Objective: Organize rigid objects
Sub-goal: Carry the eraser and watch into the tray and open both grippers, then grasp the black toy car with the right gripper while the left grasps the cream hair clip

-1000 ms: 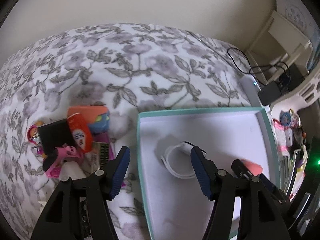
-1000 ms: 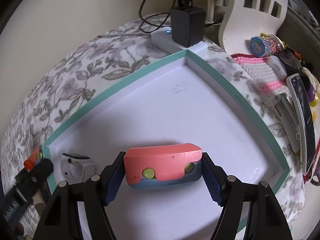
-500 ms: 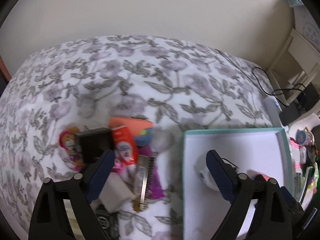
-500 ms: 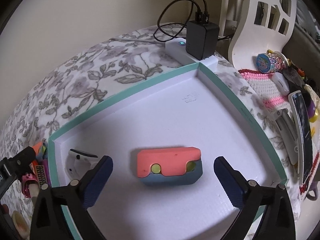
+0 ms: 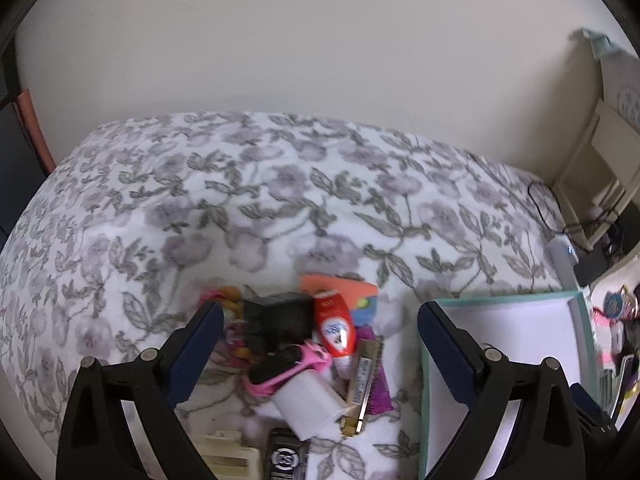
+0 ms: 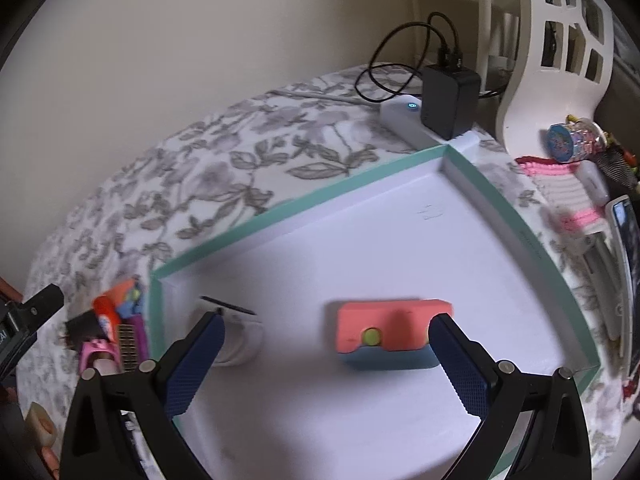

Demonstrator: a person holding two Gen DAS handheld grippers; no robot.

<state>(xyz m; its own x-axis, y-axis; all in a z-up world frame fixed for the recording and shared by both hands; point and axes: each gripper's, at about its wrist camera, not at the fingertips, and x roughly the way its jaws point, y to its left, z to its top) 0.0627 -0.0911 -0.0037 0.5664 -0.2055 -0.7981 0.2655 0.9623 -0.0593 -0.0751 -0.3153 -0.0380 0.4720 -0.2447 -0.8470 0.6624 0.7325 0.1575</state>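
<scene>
**Right wrist view: both my grippers spread wide, tray holds two items**

My right gripper (image 6: 324, 344) hangs over the teal-rimmed tray (image 6: 280, 210) with its jaws spread wide and nothing between them. Inside the tray, a coral and blue case (image 6: 390, 334) with a green button lies flat on the white floor, just ahead of my right-hand fingertip. Toward the tray's left wall lies a white watch (image 6: 240, 340), partly hidden behind my other fingertip. Beyond the tray's far corner, a white power strip (image 6: 404, 118) carries a black charger (image 6: 450, 100).

My left gripper (image 5: 320, 332) is also spread wide and empty. It hovers above a pile of small things on the floral bedspread (image 5: 280, 184), just left of the tray (image 5: 500, 300). In the pile I can make out a red tube (image 5: 336, 326), a black block (image 5: 280, 316), a pink and black item (image 5: 286, 366), a white cube (image 5: 310, 404), an orange and blue case (image 5: 352, 292) and a purple comb (image 5: 372, 376). These sit touching or overlapping one another. The picture is blurred, so finer detail is unclear.
</scene>
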